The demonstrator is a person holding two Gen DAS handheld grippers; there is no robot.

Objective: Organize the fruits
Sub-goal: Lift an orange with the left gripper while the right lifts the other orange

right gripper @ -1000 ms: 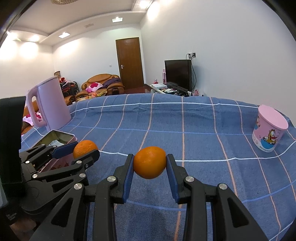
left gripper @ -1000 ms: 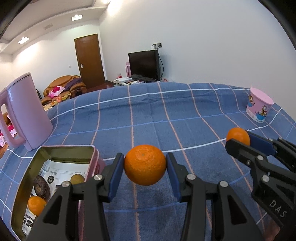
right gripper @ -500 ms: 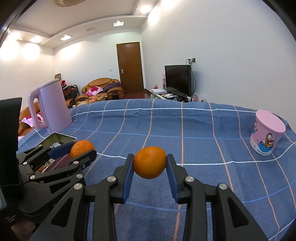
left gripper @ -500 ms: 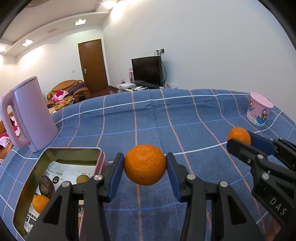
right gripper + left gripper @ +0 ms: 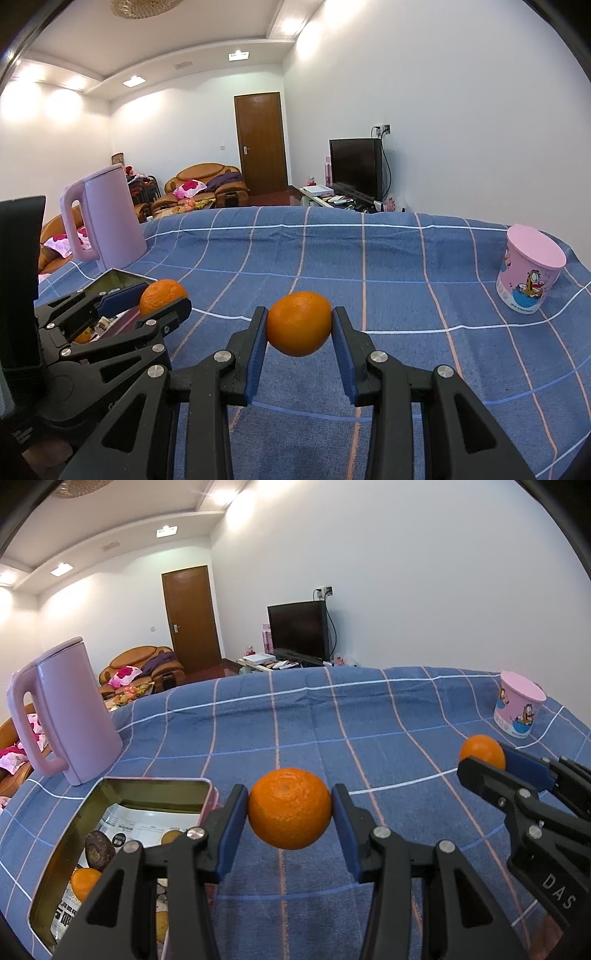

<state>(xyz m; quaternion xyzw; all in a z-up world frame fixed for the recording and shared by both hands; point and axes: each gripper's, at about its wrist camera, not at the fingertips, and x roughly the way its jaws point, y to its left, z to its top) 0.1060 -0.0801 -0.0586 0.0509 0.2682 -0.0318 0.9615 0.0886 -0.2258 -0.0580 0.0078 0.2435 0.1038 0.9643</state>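
At the bottom centre of each wrist view, a gripper is clamped on fruit above the blue checked cloth [image 5: 369, 716]: the left gripper [image 5: 290, 814] pinches a mandarin [image 5: 290, 808], the right gripper [image 5: 299, 330] an orange [image 5: 299, 328]. The open tin [image 5: 122, 794], lower left of the left view, already holds fruit on printed paper too small to read, while "DAS" shows on the right gripper's body. Beyond lies bare cloth, with the pink kettle [image 5: 66, 712] at far left and the cartoon cup [image 5: 519, 709] near the right edge.
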